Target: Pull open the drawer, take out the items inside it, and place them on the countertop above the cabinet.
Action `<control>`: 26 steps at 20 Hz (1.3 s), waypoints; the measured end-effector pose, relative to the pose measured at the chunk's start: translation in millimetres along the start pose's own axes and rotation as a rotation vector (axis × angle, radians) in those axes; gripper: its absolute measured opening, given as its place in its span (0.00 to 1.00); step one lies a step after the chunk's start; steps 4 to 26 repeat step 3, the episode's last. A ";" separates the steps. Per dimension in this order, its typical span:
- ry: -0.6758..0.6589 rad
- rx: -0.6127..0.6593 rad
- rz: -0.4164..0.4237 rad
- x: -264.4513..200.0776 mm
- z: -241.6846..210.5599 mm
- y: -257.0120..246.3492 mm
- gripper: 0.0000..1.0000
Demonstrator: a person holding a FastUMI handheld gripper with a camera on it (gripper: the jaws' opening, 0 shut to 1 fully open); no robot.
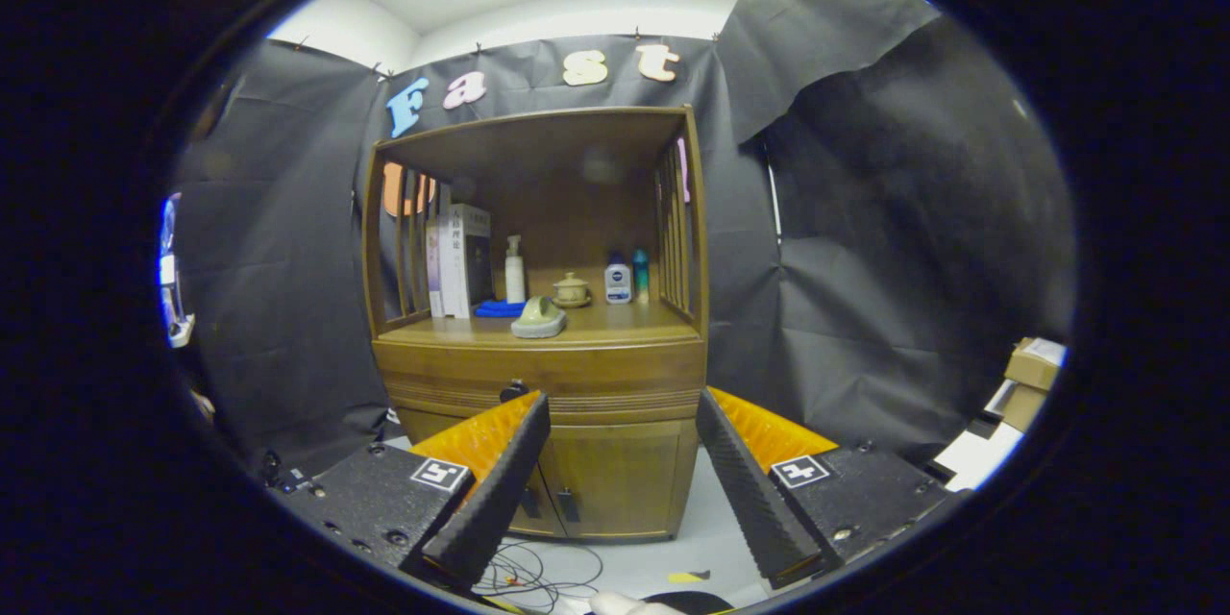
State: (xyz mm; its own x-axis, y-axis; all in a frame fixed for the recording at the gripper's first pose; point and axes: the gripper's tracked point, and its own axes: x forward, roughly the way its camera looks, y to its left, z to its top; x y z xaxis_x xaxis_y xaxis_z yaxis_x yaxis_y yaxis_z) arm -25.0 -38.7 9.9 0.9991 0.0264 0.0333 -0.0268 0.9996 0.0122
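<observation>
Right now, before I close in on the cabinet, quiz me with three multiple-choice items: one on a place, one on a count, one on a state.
1. Where is the pale green dish?
A. at the countertop's front edge
B. on the floor
C. on top of the cabinet's roof

2. How many lower cabinet doors show between the fingers?
A. one
B. two
C. four

3. What state is the drawer in?
A. pulled fully out
B. removed
C. shut

Key: 1 A, it sits ahead of the blue cloth on the countertop; 2 B, two doors, each handled; 3 C, its front lies flush, with the gripper open, well short of it.
</observation>
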 end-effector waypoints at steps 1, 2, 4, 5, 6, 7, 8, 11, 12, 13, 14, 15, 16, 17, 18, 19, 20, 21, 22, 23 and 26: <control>-0.001 0.003 0.001 -0.5 0.7 -1.2 1.00; -0.002 -0.002 -0.001 -0.9 0.5 -2.8 1.00; -0.007 -0.007 -0.004 -1.8 0.9 -4.0 1.00; -0.007 -0.007 -0.004 -1.8 0.9 -4.0 1.00; -0.007 -0.007 -0.004 -1.8 0.9 -4.0 1.00; -0.007 -0.007 -0.004 -1.8 0.9 -4.0 1.00; -0.007 -0.007 -0.004 -1.8 0.9 -4.0 1.00; -0.007 -0.007 -0.004 -1.8 0.9 -4.0 1.00; -0.007 -0.007 -0.004 -1.8 0.9 -4.0 1.00; -0.007 -0.007 -0.004 -1.8 0.9 -4.0 1.00; -0.007 -0.007 -0.004 -1.8 0.9 -4.0 1.00; -0.007 -0.007 -0.004 -1.8 0.9 -4.0 1.00; -0.007 -0.007 -0.004 -1.8 0.9 -4.0 1.00; -0.007 -0.007 -0.004 -1.8 0.9 -4.0 1.00; -0.007 -0.007 -0.004 -1.8 0.9 -4.0 1.00; -0.007 -0.007 -0.004 -1.8 0.9 -4.0 1.00; -0.007 -0.007 -0.004 -1.8 0.9 -4.0 1.00; -0.007 -0.007 -0.004 -1.8 0.9 -4.0 1.00; -0.007 -0.007 -0.004 -1.8 0.9 -4.0 1.00; -0.007 -0.007 -0.004 -1.8 0.9 -4.0 1.00; -0.007 -0.007 -0.004 -1.8 0.9 -4.0 1.00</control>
